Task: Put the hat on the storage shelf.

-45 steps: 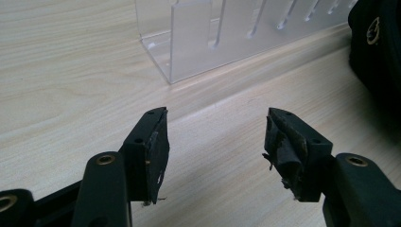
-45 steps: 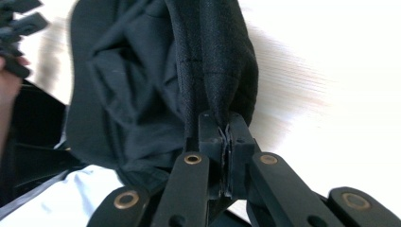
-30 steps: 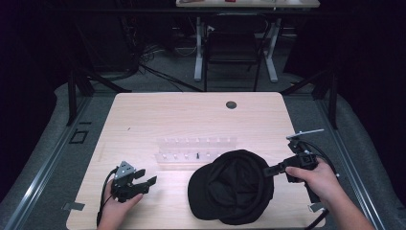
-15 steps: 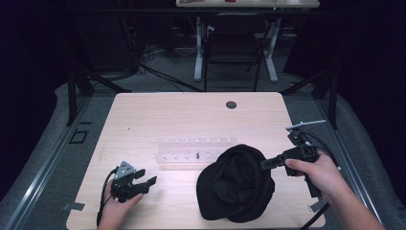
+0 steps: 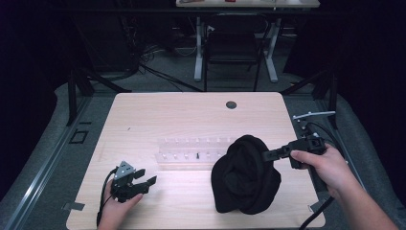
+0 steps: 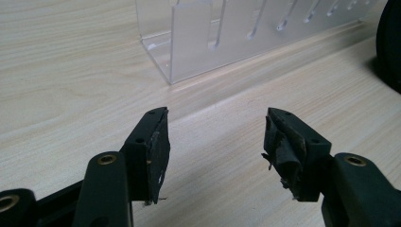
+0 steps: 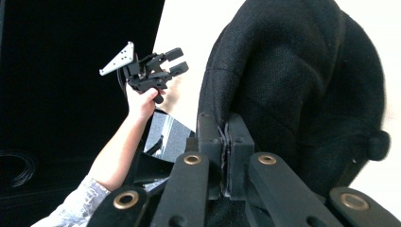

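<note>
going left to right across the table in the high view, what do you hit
left claw → clear slotted rack → black hat → right claw, shut on the hat's edge → the hand that holds it

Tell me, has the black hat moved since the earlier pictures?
Yes. The black hat, pinched in the right claw, has been lifted and folded rightward; it now stands taller against the clear rack.

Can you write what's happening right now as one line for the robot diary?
right gripper: shut on black hat, lifting its edge | left gripper: open, empty, on table | clear rack: behind hat
</note>
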Motion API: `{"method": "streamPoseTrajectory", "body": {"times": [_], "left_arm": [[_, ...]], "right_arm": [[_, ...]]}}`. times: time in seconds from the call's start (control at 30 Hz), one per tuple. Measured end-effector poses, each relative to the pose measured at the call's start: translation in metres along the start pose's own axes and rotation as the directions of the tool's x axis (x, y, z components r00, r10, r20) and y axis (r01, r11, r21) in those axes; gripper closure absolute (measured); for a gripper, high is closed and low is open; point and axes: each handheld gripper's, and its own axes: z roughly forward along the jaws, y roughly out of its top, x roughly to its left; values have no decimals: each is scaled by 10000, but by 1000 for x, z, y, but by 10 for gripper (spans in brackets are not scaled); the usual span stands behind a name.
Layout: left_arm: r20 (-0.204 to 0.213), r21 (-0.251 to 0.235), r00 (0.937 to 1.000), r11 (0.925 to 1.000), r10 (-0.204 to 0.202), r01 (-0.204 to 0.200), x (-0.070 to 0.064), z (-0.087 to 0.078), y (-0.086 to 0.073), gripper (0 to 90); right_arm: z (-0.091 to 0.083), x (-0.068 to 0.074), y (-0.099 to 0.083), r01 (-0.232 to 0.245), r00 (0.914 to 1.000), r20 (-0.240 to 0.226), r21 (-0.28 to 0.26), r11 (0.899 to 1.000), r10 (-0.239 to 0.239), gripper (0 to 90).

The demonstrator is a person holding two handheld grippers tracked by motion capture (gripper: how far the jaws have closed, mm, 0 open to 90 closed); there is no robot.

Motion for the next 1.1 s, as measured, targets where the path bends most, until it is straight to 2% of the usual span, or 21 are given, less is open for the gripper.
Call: {"method": "streamPoseTrajectory", "body": {"times": [0.17,0.57,0.83,1.1], "left_arm": [[-1,2,10000,10000,7,-7,0,0,0,413],[0,12,10000,10000,5,-5,0,1,0,412],[0,1,10000,10000,32,-32,0,1,0,411],[12,12,10000,10000,28,-28,-1,1,0,409]], "right_arm": [[-13,8,4,75,9999,130,-274,9996,-72,883],[-36,9,11,-148,9999,-31,-1101,9938,146,883],[-41,16,19,-68,9989,-469,-1480,9890,-2,883],[-44,25,29,99,9977,-639,-1875,9822,-223,883]]}}
